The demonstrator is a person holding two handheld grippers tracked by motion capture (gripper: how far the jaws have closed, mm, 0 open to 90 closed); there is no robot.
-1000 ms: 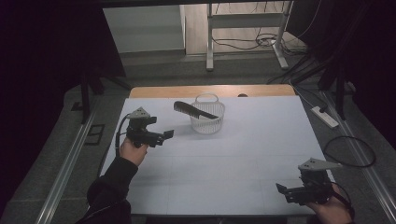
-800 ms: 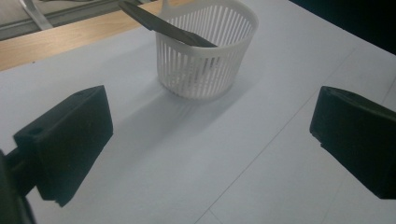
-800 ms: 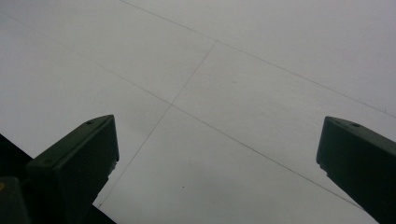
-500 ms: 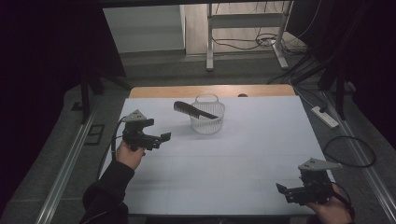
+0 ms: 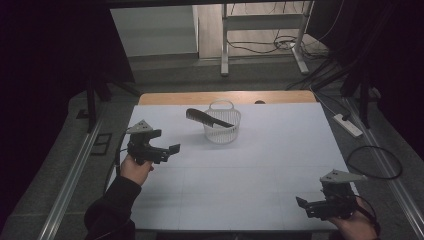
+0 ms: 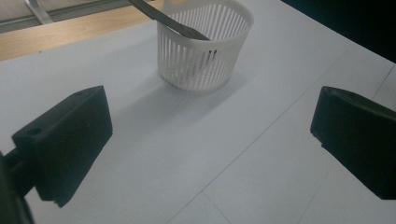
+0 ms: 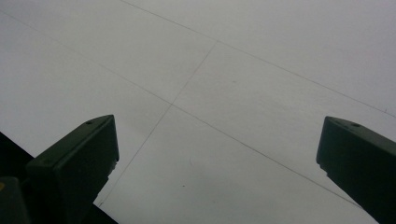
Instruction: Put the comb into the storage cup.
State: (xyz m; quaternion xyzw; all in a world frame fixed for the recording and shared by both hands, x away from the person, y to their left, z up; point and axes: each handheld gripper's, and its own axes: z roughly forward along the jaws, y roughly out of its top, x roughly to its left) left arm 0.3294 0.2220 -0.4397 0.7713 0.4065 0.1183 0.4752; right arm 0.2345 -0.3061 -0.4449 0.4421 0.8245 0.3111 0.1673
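Looks finished or nearly so: black plastic comb (image 5: 207,118) lying tilted in round white slotted plastic basket (image 5: 222,130), handle poking over rim. Left gripper (image 5: 167,151) wide open, holding nothing, near basket. Right gripper (image 5: 306,205) wide open, well apart, near table corner.

White slotted basket (image 5: 222,127); black comb (image 5: 207,118); white table (image 5: 260,170).

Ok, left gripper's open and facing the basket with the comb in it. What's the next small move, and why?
Probably ease the left gripper forward toward the comb. Its jaws stand wide apart and hold nothing, and the comb leans in the basket with one end jutting past the rim on that gripper's side, free to grasp. The right gripper is far off at the near corner.
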